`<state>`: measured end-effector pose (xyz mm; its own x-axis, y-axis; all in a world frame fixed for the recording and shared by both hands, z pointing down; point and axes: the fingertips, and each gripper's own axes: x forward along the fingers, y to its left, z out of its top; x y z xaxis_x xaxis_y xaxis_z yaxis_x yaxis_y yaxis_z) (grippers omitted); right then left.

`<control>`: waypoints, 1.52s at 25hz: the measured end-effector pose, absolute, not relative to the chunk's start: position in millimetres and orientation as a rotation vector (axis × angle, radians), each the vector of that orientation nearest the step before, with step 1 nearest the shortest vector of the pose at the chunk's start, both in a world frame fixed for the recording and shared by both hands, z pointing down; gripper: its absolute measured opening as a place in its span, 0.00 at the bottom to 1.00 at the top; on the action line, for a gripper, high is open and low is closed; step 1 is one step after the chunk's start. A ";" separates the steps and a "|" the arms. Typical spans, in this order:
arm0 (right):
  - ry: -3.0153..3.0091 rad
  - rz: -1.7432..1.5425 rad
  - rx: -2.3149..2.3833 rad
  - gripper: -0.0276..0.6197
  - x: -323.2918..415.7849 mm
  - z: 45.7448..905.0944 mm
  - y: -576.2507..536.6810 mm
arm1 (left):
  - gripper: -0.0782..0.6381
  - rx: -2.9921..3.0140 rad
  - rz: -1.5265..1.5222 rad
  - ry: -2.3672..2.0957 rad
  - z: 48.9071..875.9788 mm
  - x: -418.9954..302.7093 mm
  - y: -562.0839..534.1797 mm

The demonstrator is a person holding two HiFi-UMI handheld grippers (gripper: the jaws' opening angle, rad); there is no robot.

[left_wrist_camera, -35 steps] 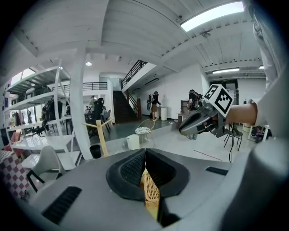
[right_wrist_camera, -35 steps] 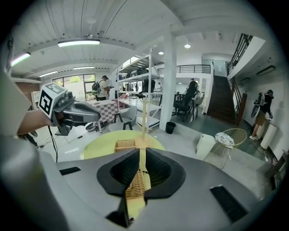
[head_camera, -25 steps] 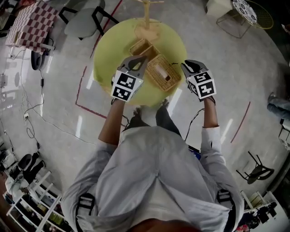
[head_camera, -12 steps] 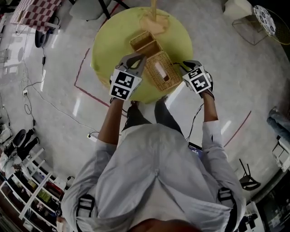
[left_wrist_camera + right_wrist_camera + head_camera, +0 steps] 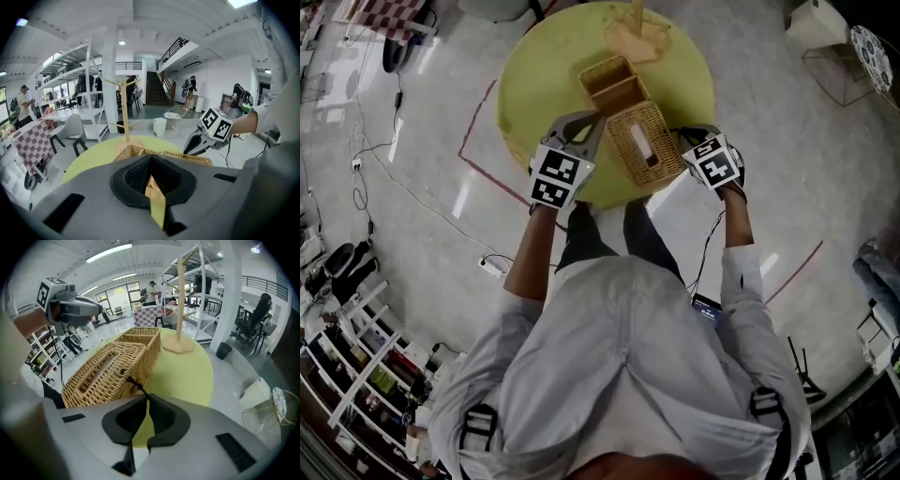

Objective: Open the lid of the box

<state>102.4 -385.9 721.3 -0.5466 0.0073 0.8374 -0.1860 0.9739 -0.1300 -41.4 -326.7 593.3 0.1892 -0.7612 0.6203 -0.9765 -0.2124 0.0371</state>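
Note:
A wicker box (image 5: 645,141) with a slotted lid lies on the round yellow table (image 5: 544,84). My left gripper (image 5: 592,120) is at the box's left side. In the left gripper view its jaws (image 5: 151,158) are shut with nothing between them, and the wicker box (image 5: 187,158) is just behind the tips. My right gripper (image 5: 682,136) is at the box's right side. The right gripper view shows a dark latch loop (image 5: 129,376) running from the box (image 5: 105,369) into the tips of my right gripper (image 5: 146,396), which is shut on it. The lid lies closed.
An open wicker basket (image 5: 612,80) stands against the far end of the box. A wooden stand (image 5: 636,33) rises at the table's far edge. Chairs, shelves and cables are on the floor around the table. People stand in the background.
My right gripper has moved in from beside the table to the box's right side. The left gripper has stayed at the box's left side. The head view has shifted.

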 end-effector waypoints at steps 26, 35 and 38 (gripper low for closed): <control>-2.227 0.187 0.443 0.08 74.8 590.1 -350.5 | 0.15 2.325 0.557 -1.561 516.3 -70.4 -294.9; -2.239 0.120 0.506 0.08 44.1 550.0 -301.2 | 0.15 2.405 0.490 -1.533 489.6 -91.5 -257.7; -2.245 0.110 0.522 0.08 31.1 541.8 -283.2 | 0.15 2.427 0.469 -1.519 484.0 -98.2 -243.3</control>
